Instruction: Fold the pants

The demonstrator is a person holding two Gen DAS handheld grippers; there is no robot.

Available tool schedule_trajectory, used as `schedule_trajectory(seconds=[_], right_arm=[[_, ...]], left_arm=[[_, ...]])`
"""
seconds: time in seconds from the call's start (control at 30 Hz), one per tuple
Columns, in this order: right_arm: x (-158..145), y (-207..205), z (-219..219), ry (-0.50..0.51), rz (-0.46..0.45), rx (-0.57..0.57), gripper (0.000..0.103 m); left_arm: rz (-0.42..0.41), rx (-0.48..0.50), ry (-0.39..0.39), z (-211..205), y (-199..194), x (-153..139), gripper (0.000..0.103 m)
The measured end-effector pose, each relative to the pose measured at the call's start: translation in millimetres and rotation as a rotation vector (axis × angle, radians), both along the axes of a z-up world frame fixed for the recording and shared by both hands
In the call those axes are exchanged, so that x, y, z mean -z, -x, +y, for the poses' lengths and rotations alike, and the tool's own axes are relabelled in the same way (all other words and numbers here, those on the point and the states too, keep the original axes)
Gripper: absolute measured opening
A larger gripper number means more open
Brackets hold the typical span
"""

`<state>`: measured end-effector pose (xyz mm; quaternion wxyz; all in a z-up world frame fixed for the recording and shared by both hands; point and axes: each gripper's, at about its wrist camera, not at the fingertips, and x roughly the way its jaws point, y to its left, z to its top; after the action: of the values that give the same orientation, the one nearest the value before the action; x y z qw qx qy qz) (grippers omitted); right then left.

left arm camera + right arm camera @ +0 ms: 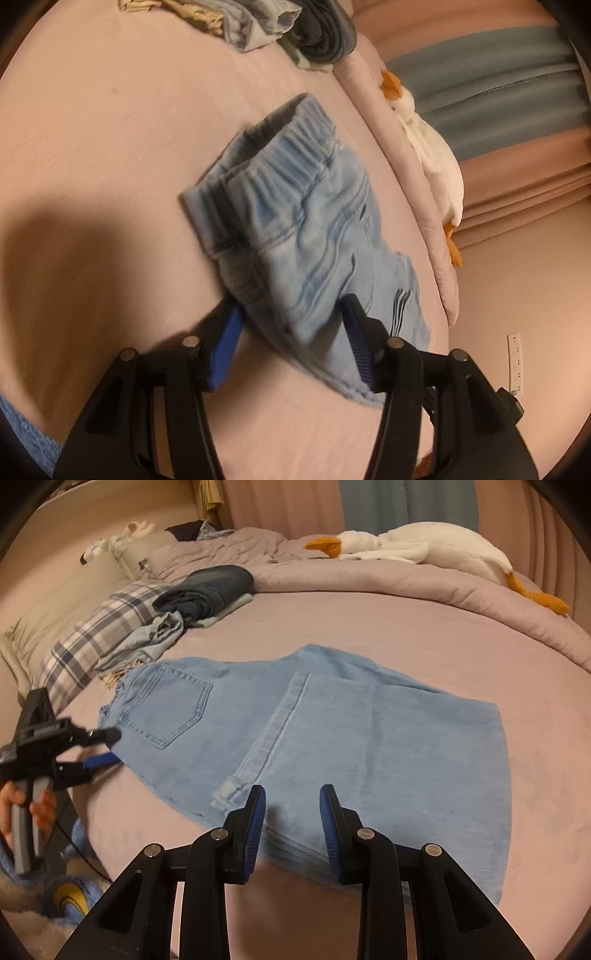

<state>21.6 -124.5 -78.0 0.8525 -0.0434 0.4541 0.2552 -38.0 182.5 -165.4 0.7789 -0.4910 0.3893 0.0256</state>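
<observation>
Light blue denim pants (332,738) lie folded flat on the pink bed sheet (443,635), back pocket up at the left, legs doubled over. My right gripper (293,797) is open at the pants' near edge, fingers resting over the fabric. My left gripper (291,306) is open around the waistband end of the pants (295,229), with the elastic waistband facing away. In the right wrist view the left gripper (110,746) shows at the pants' left edge, jaws apart with fabric between them.
Folded clothes, including a dark denim stack (210,587), lie at the back of the bed beside a plaid pillow (99,635). A white goose plush (417,546) rests on the rolled pink duvet (406,579). Curtains hang behind. The bed's edge is near me.
</observation>
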Motion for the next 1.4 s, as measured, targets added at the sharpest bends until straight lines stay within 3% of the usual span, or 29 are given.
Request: schedule_trajectory(seconds=[0.27,0.43,0.57,0.73,0.83,1.03,1.2,1.4], right_arm=[[-2.2,-3.4,15.0,0.019,0.004,-0.028,0.030],[-2.2,-7.2,28.6,0.025,0.010,-0.054,0.030],[-0.8,-10.5,42.4,0.032,0.015,-0.081,0.030],[1.9,-21.8,63.0,0.027,0.028,-0.109,0.030],[5.0,-32.1,77.1,0.009,0.046,-0.117,0.030],[13.8,-57.2,103.5,0.004,0.086,-0.105,0.030],[24.2,-82.1,117.2,0.011,0.133,-0.054,0.030],[40.0,-90.5,125.4,0.056,0.185,-0.083,0.030]], left_arm=[[-0.003,-0.004,-0.149,0.4,-12.0,-3.5,0.062],[-0.009,-0.004,-0.145,9.5,-27.2,2.3,0.061],[0.004,0.023,-0.195,5.1,-32.3,-2.9,0.047],[-0.013,0.082,-0.369,-12.2,-35.5,-23.9,0.033],[-0.026,0.115,-0.460,-21.5,-37.7,-36.2,0.031],[-0.046,0.156,-0.557,-30.0,-39.4,-49.8,0.030],[-0.042,0.174,-0.590,-32.0,-41.2,-52.5,0.029],[-0.038,0.180,-0.624,-37.1,-40.7,-57.0,0.029]])
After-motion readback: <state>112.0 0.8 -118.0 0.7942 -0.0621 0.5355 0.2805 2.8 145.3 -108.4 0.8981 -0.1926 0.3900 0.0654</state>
